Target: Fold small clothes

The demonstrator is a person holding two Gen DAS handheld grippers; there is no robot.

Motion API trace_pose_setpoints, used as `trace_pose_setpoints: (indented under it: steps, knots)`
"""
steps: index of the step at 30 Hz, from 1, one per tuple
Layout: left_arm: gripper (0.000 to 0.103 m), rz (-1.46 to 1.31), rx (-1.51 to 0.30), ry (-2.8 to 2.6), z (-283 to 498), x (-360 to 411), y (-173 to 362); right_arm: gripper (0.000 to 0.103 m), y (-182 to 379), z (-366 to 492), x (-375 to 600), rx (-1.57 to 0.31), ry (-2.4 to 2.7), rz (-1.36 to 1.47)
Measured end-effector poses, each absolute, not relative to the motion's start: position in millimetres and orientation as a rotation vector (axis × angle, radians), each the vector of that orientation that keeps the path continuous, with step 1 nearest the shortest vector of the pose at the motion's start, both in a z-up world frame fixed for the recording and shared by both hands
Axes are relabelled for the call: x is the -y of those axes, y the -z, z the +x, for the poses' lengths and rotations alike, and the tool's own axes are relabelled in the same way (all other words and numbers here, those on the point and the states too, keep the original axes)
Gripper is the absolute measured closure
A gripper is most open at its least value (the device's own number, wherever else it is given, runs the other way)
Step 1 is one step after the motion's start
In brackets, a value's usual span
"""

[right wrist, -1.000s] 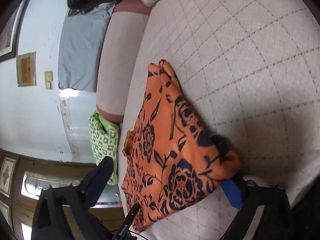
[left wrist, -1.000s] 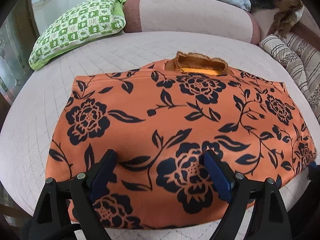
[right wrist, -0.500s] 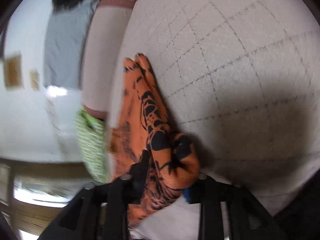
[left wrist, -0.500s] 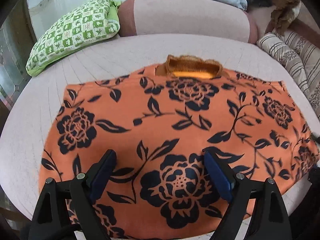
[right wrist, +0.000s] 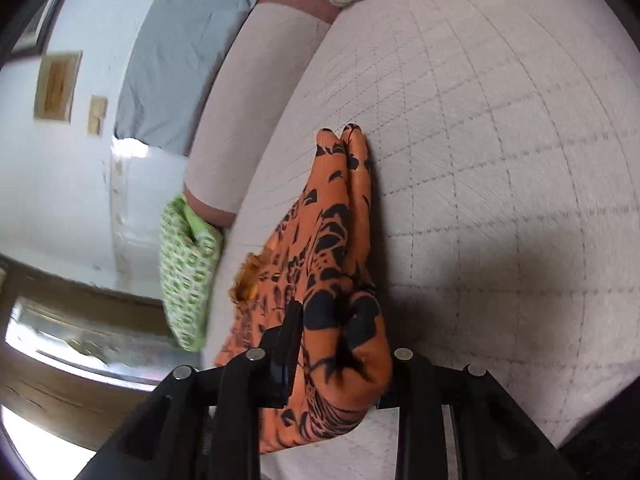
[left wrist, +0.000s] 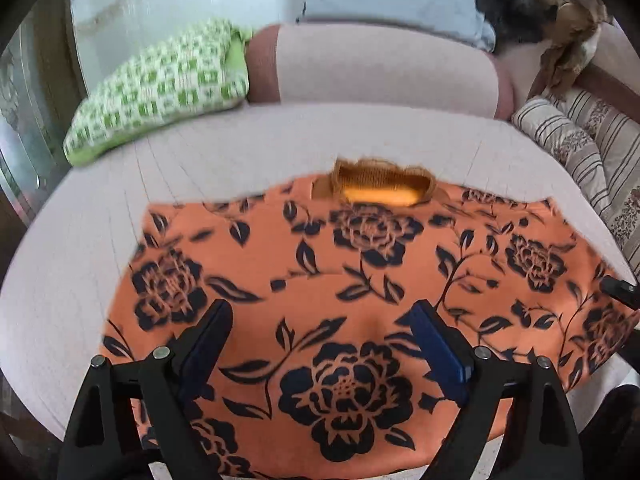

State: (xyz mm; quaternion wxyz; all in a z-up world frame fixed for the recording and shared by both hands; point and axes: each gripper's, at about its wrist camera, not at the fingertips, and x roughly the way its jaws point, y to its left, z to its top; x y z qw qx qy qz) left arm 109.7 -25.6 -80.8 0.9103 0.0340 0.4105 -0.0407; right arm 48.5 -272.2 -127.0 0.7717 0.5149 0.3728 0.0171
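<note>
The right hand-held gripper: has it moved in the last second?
Yes. The right hand-held gripper has closed onto the orange floral garment edge, beside the quilted bed cover.

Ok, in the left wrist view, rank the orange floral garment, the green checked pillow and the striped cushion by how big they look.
1. Orange floral garment, largest, though nearest the camera.
2. Green checked pillow.
3. Striped cushion, cut off by the edge, so unsure against the pillow.

Quilted pale bed (left wrist: 240, 152), green checked pillow (left wrist: 160, 92), white wall (right wrist: 60, 160)
</note>
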Motion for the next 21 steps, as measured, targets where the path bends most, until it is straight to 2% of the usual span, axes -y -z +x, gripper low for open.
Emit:
trace_pose_setpoints:
  steps: [1,2,3,4,6,7,8,10,14,21]
  knots:
    - [0.012,0.080,-0.865,0.077,111.3,27.6,86.9,0.030,131.5,51.3,271.6,-0.815,-0.031,1.126]
    - [0.012,0.117,-0.952,0.083,118.6,32.1,106.4,0.022,140.2,52.1,271.4,-0.816,-0.029,1.162]
    - [0.009,0.142,-1.012,0.092,120.6,34.5,120.0,0.022,141.9,52.5,271.7,-0.813,-0.023,1.175]
    - [0.008,0.145,-0.960,0.095,118.2,34.9,121.5,0.022,141.7,52.4,271.3,-0.805,-0.018,1.175]
    - [0.009,0.133,-0.971,0.098,115.5,33.5,111.2,0.027,133.7,55.3,267.3,-0.812,-0.042,1.136]
    - [0.009,0.109,-0.970,0.101,114.1,31.1,104.3,0.034,124.1,54.4,264.7,-0.801,-0.042,1.084]
    - [0.009,0.092,-0.934,0.102,109.8,28.9,95.1,0.034,119.1,54.5,263.7,-0.793,-0.036,1.058]
    - [0.009,0.104,-0.912,0.093,108.3,29.2,91.4,0.035,114.2,55.5,261.9,-0.783,-0.039,1.048]
    - [0.009,0.108,-1.006,0.070,113.7,27.0,114.6,0.033,130.6,60.9,261.7,-0.846,-0.010,1.073]
    - [0.009,0.112,-0.985,0.062,102.6,21.4,100.8,0.036,133.9,60.7,258.7,-0.838,-0.010,1.023]
